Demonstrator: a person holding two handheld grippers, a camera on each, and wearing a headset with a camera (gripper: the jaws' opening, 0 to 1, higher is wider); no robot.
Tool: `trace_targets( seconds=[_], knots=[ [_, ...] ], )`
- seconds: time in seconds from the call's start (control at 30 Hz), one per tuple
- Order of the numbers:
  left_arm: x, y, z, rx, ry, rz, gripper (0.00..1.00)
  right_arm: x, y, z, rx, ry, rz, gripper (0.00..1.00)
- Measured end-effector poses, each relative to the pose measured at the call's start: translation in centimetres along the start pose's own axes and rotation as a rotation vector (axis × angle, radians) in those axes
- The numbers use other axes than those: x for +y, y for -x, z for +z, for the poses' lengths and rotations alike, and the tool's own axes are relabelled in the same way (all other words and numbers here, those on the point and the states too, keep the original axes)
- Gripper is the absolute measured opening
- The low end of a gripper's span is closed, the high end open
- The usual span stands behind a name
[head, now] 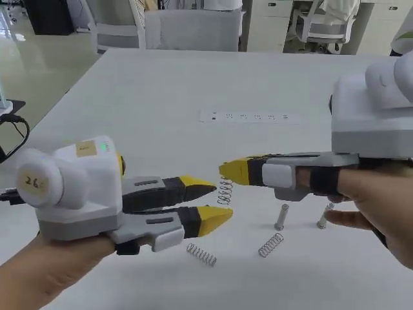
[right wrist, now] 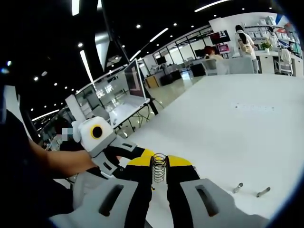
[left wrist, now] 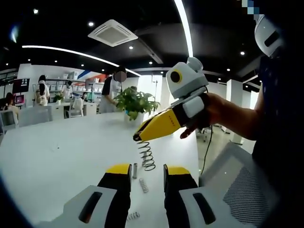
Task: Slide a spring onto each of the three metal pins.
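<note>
Progress: pins [head: 282,216] in sight all bare.
Right fingers [right wrist: 138,162]: clamped on one spring [right wrist: 160,167].
Left fingers [left wrist: 118,170]: apart, empty.
Counter [head: 161,97]: two loose springs [head: 202,254].

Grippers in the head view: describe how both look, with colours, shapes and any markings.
The left gripper and right gripper match: a white boxy housing over a grey body, with black jaws ending in yellow tips. The left one also carries a small yellow label and a green light on top, and a dark cable leaves its rear.
</note>
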State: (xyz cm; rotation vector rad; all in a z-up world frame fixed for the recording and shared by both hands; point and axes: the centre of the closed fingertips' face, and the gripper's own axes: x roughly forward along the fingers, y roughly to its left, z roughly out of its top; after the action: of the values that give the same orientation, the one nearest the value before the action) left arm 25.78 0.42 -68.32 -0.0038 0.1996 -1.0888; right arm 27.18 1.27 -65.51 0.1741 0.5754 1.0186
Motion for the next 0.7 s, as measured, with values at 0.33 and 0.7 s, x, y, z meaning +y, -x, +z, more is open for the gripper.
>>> trace_targets(
  seconds=[0.33,0.7],
  knots=[
    [-0.51,-0.4,-0.15,0.011,-0.01,-0.016,0.06,0.58,-0.16,-0.31,-0.003,-0.014,0.018,0.08],
    [-0.47,-0.09,-0.55,0.031,-0.035,-0.015,0.04,0.81,-0.06,-0.78,0.006,-0.02,0.026,0.08]
  ],
)
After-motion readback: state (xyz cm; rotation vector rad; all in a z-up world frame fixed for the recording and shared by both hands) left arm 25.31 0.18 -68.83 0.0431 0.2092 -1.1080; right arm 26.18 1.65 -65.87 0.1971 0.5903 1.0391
